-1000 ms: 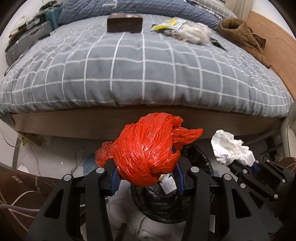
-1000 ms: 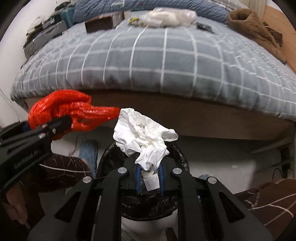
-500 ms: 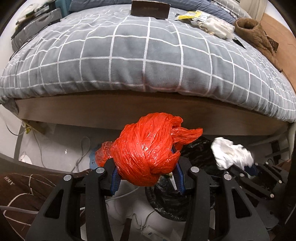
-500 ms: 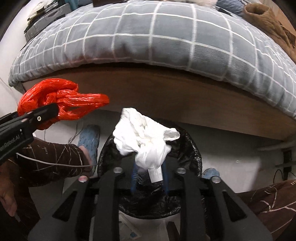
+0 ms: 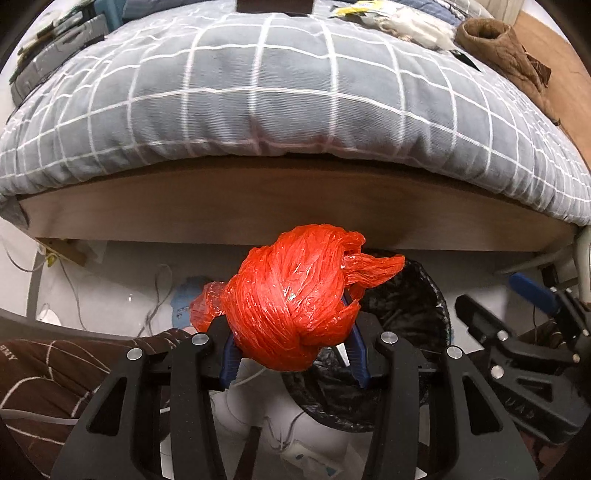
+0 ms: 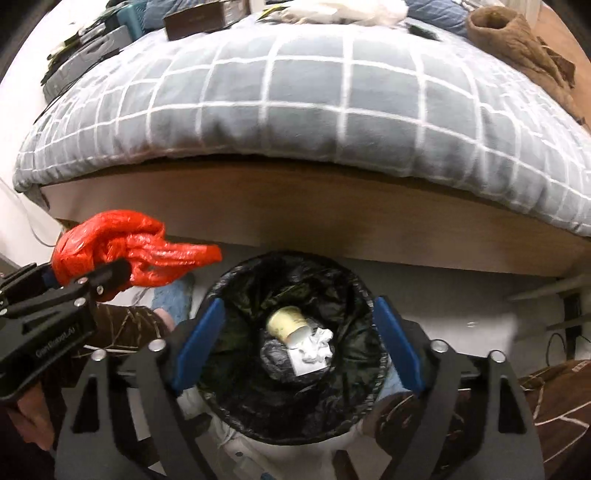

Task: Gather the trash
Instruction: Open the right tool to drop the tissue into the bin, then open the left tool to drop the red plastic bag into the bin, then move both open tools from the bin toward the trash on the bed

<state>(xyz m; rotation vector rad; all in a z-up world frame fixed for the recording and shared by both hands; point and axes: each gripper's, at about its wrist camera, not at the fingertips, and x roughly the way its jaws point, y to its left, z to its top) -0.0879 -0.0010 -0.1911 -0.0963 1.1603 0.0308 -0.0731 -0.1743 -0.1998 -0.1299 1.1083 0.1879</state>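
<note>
Trash bin [image 6: 295, 424], black-lined, directly below and between the right gripper [image 6: 295, 336] fingers, spread wide and empty after just opening. White crumpled tissue [image 6: 316, 347] at the bottom of the liner beside a pale paper cup [image 6: 286, 323], well below the fingertips. Knotted red plastic bag [image 5: 291, 295] pinched between the left gripper [image 5: 291, 354] pads, partly closed around its lower half, bulging above and ahead of the fingertips, tail trailing toward the right-hand finger. Bin rim [image 5: 439, 306] just past that right-hand finger, not yet under the bundle. Judged light, soft and crinkly, slick film likely to slide under a loose pinch; firmest hold probably across the dense knot rather than the loose tail. More litter [image 5: 406, 22] on the grey checked quilt [image 5: 295, 103], far ahead of both finger pairs.
</note>
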